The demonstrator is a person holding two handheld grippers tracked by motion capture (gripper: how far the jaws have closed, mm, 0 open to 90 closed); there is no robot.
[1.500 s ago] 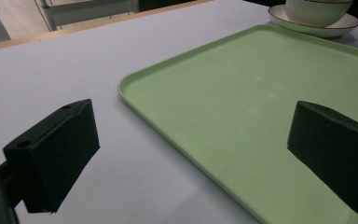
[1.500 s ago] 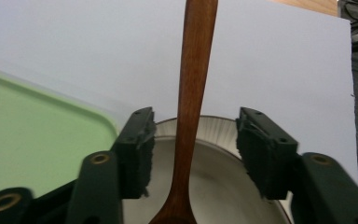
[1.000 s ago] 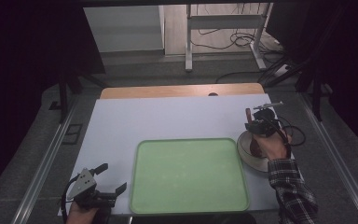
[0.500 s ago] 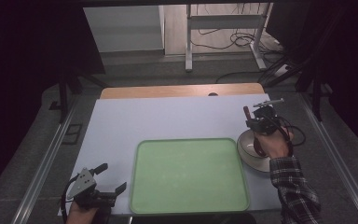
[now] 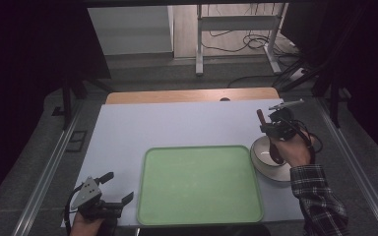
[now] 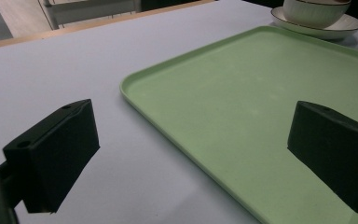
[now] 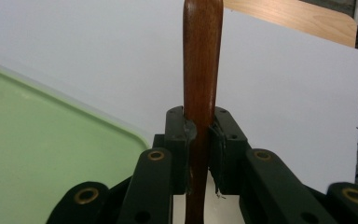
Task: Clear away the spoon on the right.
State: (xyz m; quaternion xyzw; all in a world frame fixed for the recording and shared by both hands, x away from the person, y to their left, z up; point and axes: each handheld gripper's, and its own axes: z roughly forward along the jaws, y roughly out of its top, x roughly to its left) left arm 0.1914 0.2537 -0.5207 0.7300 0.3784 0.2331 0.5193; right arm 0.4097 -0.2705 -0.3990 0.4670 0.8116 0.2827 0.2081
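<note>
My right gripper (image 7: 199, 135) pinches a smooth dark wooden handle (image 7: 201, 56); left gripper (image 6: 191, 154) spread wide over matte green tray (image 6: 242, 107).

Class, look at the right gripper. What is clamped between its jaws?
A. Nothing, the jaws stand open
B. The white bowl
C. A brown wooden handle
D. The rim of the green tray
C: in the right gripper view, the right gripper has its jaws pressed against both sides of a brown wooden handle that sticks out past them.
</note>
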